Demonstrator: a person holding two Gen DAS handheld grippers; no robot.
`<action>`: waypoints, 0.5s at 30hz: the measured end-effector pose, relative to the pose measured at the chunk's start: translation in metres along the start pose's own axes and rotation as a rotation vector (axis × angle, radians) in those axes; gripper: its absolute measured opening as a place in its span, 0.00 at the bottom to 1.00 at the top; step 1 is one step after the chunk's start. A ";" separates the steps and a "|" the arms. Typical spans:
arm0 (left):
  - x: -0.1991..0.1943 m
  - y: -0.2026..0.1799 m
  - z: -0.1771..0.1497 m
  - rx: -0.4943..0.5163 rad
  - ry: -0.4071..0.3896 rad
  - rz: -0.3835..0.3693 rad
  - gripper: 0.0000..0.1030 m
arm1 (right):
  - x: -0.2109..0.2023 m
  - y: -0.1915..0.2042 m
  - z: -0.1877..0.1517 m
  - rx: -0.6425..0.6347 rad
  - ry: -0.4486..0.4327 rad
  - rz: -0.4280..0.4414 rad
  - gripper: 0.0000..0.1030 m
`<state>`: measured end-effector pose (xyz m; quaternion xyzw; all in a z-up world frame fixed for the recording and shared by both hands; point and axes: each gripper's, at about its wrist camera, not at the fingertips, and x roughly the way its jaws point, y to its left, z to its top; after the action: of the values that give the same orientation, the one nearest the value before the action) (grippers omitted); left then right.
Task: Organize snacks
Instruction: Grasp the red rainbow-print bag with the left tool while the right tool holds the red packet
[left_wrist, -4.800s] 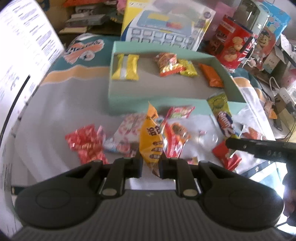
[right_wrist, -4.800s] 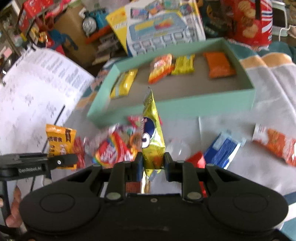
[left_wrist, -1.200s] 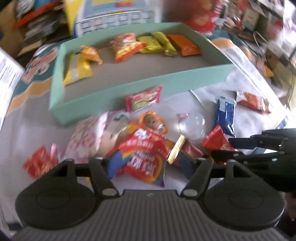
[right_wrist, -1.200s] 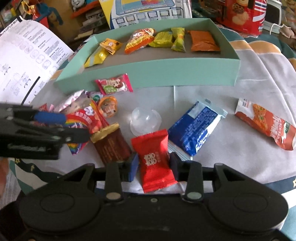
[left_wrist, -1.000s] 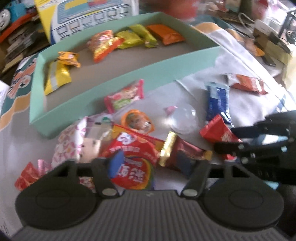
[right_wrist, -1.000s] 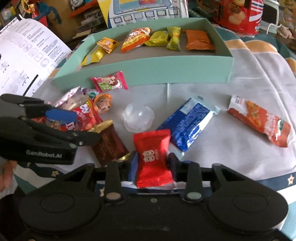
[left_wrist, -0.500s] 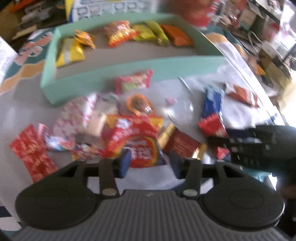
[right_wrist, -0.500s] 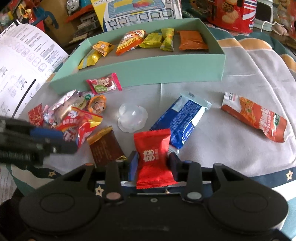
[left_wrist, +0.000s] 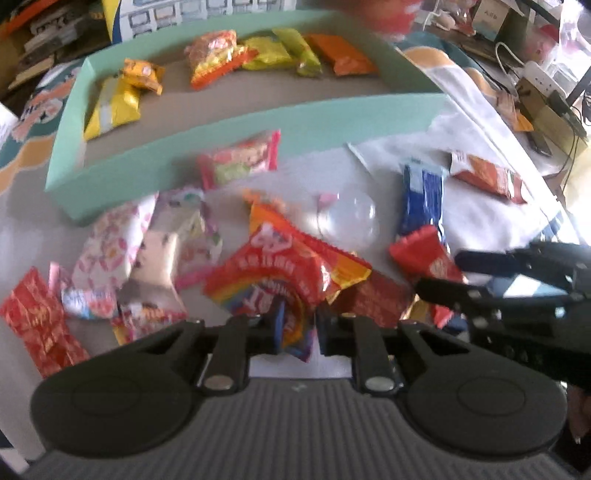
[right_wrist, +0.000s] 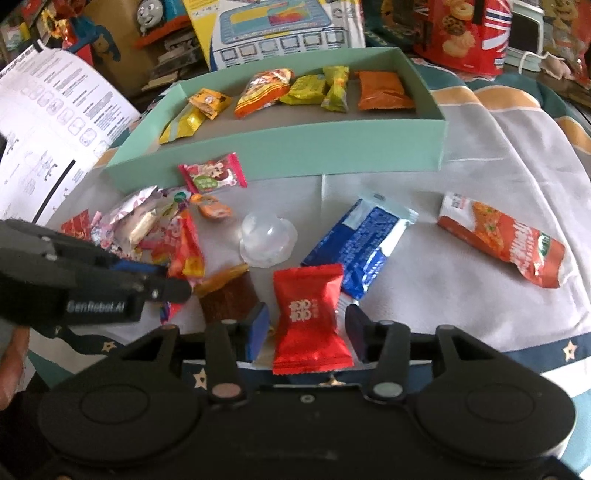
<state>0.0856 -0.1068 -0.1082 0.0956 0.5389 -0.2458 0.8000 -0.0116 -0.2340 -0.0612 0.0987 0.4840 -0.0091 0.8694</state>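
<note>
A teal box (right_wrist: 280, 151) at the back holds several yellow, green and orange snack packets. In the left wrist view my left gripper (left_wrist: 298, 326) is shut on the lower edge of a red rainbow candy packet (left_wrist: 273, 269), which crumples upward between the pads. The same gripper (right_wrist: 173, 280) enters the right wrist view from the left. My right gripper (right_wrist: 306, 328) has its jaws opening. A red square candy packet (right_wrist: 308, 310) lies flat between them, with a gap at each pad. From the left wrist view, the right gripper (left_wrist: 439, 271) sits at the right.
On the grey cloth lie a blue wafer packet (right_wrist: 362, 243), an orange-red packet (right_wrist: 506, 243), a clear plastic cup (right_wrist: 266, 236), a brown packet (right_wrist: 229, 299) and a pink candy (right_wrist: 212, 175). Pink and white wrappers (right_wrist: 140, 218) are piled at the left. A printed sheet (right_wrist: 55, 110) borders the far left.
My left gripper's jaws, open around the rainbow packet half a second ago, have shut on it. My right gripper's jaws have spread away from the red packet, which stays on the cloth.
</note>
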 end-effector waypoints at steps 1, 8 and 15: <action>0.000 0.003 -0.004 -0.013 0.004 -0.006 0.16 | 0.003 0.002 0.000 -0.010 0.003 -0.003 0.45; -0.016 0.008 -0.003 -0.017 -0.056 0.039 0.45 | 0.010 0.009 0.000 -0.045 -0.004 -0.018 0.32; 0.004 -0.006 0.016 0.137 -0.036 0.112 0.60 | 0.005 -0.008 -0.008 0.016 -0.007 -0.012 0.32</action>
<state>0.0972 -0.1196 -0.1047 0.1757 0.5003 -0.2386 0.8136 -0.0164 -0.2397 -0.0706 0.1029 0.4813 -0.0188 0.8703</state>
